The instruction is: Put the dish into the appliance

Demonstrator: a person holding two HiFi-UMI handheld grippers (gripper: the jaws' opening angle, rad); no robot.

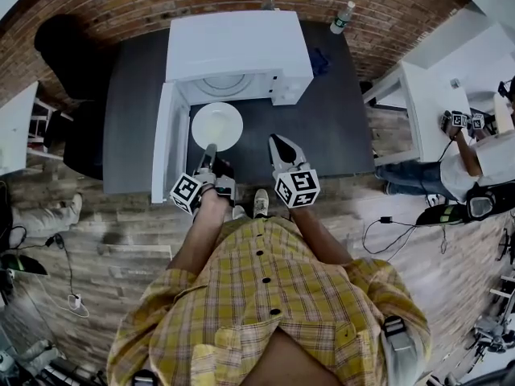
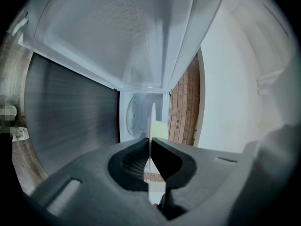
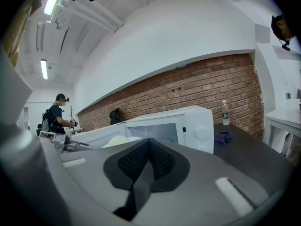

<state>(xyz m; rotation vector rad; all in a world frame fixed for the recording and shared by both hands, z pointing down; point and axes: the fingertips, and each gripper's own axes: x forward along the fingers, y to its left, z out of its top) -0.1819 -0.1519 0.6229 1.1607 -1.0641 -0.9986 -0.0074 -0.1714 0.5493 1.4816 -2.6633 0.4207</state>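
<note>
Just in front of the open microwave [image 1: 237, 51], the plate [image 1: 217, 125] hangs above the dark table [image 1: 338, 127], beside the swung-out door [image 1: 170, 139]. The left gripper [image 1: 209, 153] has its fingers [image 2: 134, 157] clamped on the plate's near rim, so the plate juts out past them toward the oven mouth. The right gripper [image 1: 282, 147] hovers alongside near the table's front edge, its fingers pressed together on nothing.

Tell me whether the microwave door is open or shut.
Open. The door stands swung out to the left of the microwave, its turntable exposed; the dish is not yet inside.
</note>
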